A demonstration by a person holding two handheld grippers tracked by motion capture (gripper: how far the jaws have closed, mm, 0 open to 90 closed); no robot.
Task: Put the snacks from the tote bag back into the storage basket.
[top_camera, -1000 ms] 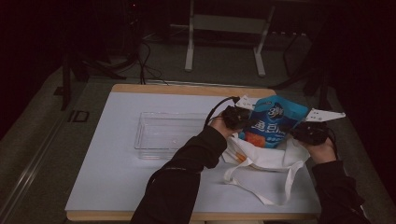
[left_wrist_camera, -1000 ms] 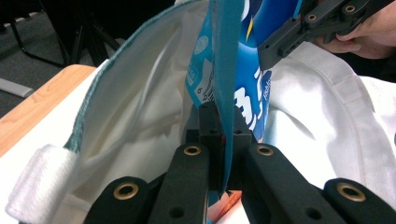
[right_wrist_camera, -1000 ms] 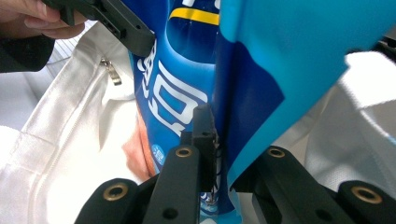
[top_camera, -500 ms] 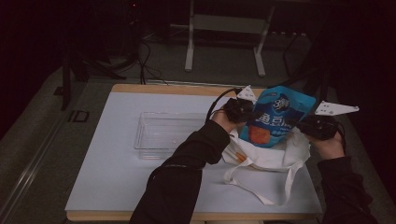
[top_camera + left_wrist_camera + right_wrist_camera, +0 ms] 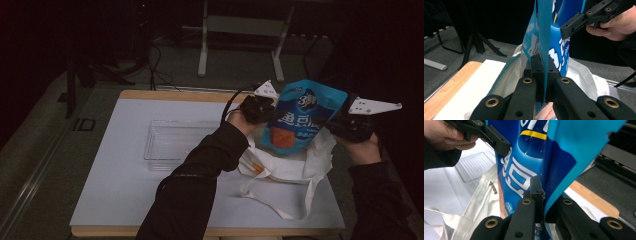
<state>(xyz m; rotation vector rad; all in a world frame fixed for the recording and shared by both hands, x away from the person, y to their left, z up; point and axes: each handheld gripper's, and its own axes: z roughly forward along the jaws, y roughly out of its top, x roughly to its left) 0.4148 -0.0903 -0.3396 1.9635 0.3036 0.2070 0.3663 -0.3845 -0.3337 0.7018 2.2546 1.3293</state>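
Two black grippers and dark sleeves

Each gripper, the left gripper (image 5: 265,111) and the right gripper (image 5: 334,125), has chunky black jaws with shiny brass rings, a grey three-cornered plate on top and a black cable. The person wears long black sleeves (image 5: 210,160).

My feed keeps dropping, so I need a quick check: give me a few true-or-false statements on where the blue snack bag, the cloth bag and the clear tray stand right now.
1. The blue snack bag is held by both hand-held grippers, the left hand-held gripper on one side edge and the right hand-held gripper on the other. True.
2. The blue snack bag lies flat inside the clear tray. False: it is held up above the white cloth bag.
3. The clear tray holds nothing. True.
4. The white cloth bag hangs off the table's left edge. False: it lies on the right part of the table.
5. The left hand-held gripper's jaws stand wide open. False: they are clamped on the bag's edge.
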